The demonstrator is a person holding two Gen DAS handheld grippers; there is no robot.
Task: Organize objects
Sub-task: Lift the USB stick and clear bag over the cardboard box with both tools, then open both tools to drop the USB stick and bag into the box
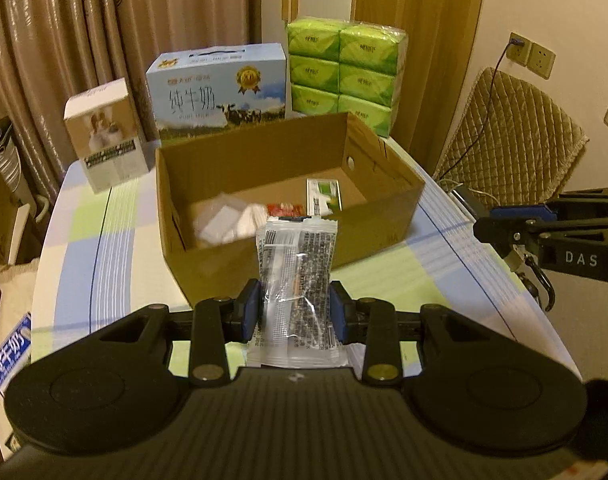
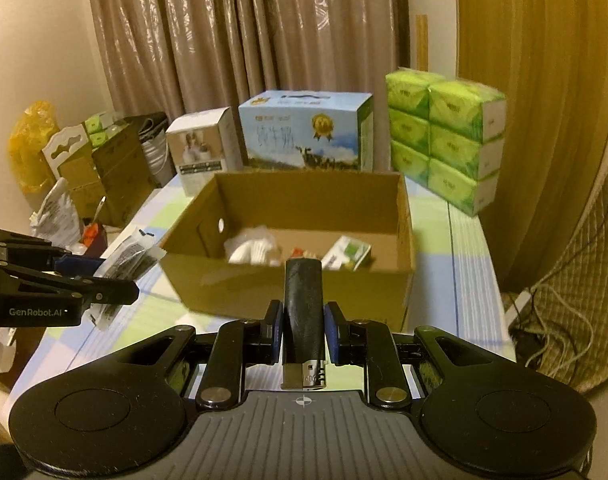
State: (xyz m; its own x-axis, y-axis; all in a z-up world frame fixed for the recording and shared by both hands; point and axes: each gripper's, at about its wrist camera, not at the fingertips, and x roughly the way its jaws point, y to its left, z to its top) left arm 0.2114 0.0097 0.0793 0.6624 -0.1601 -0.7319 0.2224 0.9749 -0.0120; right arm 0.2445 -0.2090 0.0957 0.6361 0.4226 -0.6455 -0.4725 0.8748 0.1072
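An open cardboard box (image 1: 208, 264) (image 2: 404, 216) stands on the checked table. Inside lie white packets (image 1: 228, 220), a small red packet (image 1: 283, 209) and a green-and-white carton (image 1: 324, 195) (image 2: 348, 252). My left gripper (image 1: 295, 312) is shut on a clear printed sachet (image 1: 296, 268), held upright just before the box's near wall; it also shows in the right wrist view (image 2: 130, 258). My right gripper (image 2: 303, 330) is shut on a black lighter (image 2: 303, 304), metal end toward the camera, in front of the box.
Behind the box stand a white product box (image 1: 108, 132), a blue milk carton case (image 1: 220, 88) and a stack of green tissue packs (image 1: 344, 72). A quilted chair (image 1: 512, 136) stands right of the table. Cartons and bags (image 2: 100, 168) crowd the floor at left.
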